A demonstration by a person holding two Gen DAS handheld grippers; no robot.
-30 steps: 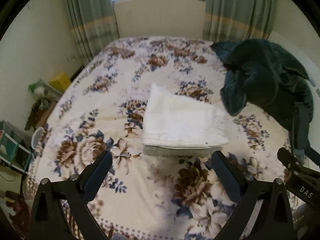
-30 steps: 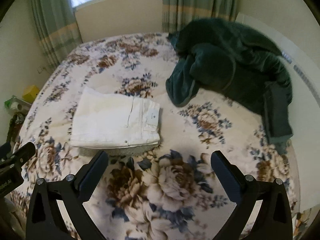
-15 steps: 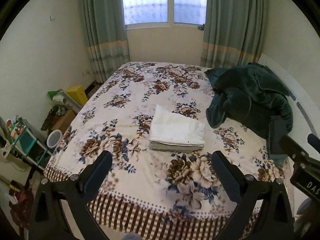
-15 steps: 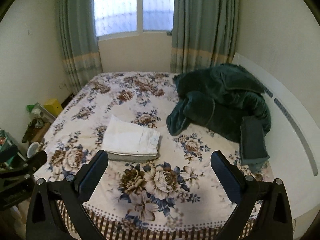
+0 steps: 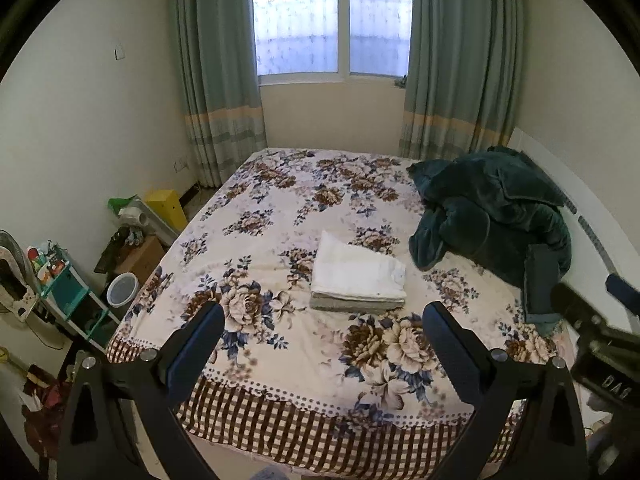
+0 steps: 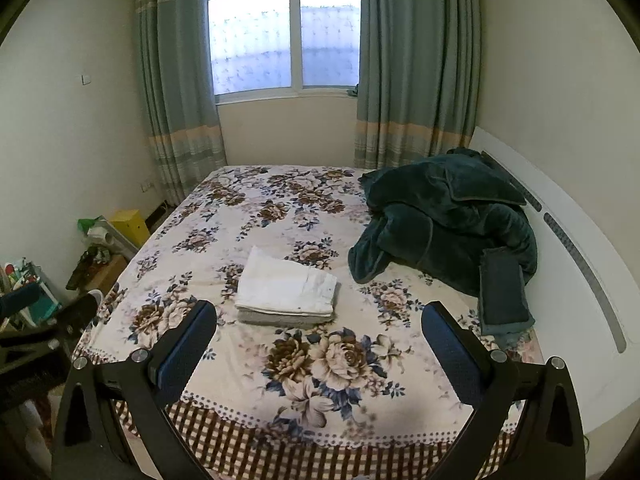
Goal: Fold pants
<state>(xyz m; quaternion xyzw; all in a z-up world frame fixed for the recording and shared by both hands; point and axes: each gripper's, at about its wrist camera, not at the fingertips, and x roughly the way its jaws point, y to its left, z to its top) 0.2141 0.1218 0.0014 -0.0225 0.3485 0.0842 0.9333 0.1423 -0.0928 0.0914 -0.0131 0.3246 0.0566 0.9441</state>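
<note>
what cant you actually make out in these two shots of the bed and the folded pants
- Grey folded layer under the folded white pants: both views, covered; what it is stays unclear.
- Bed surface under the heaped dark green plush blanket: hidden.
- Shelf clutter at the left edge, left wrist view: too small.

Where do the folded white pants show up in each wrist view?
Left wrist: the folded white pants lie just right of centre, above the gap between the open fingers.
Right wrist: the pants lie left of centre, near the left finger.
Shared landmark: the dark green blanket, right of the pants.
</note>
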